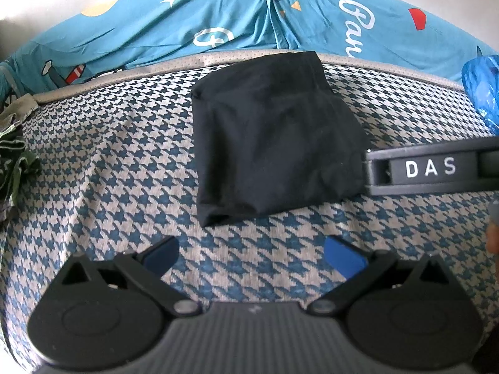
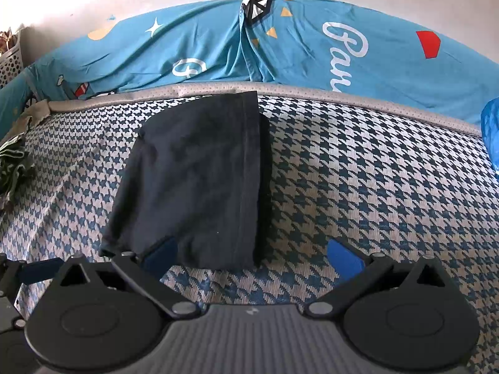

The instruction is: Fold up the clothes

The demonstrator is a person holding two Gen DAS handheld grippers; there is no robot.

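A black garment [image 1: 271,143] lies folded into a compact rectangle on the houndstooth bed cover [image 1: 109,162]. My left gripper [image 1: 251,257] is open and empty, just short of the garment's near edge. The right gripper's black body, marked DAS [image 1: 430,168], reaches in from the right beside the garment. In the right wrist view the same garment [image 2: 199,174] lies ahead and to the left. My right gripper [image 2: 252,257] is open and empty, its left fingertip [image 2: 162,252] over the garment's near edge. The left gripper's body [image 2: 28,272] shows at the far left.
A teal printed sheet [image 1: 237,21] covers the raised area behind the bed cover. A crumpled green garment [image 1: 14,155] lies at the left edge. A blue plastic bag [image 1: 482,90] sits at the right. A white perforated basket [image 2: 11,59] stands at the far left.
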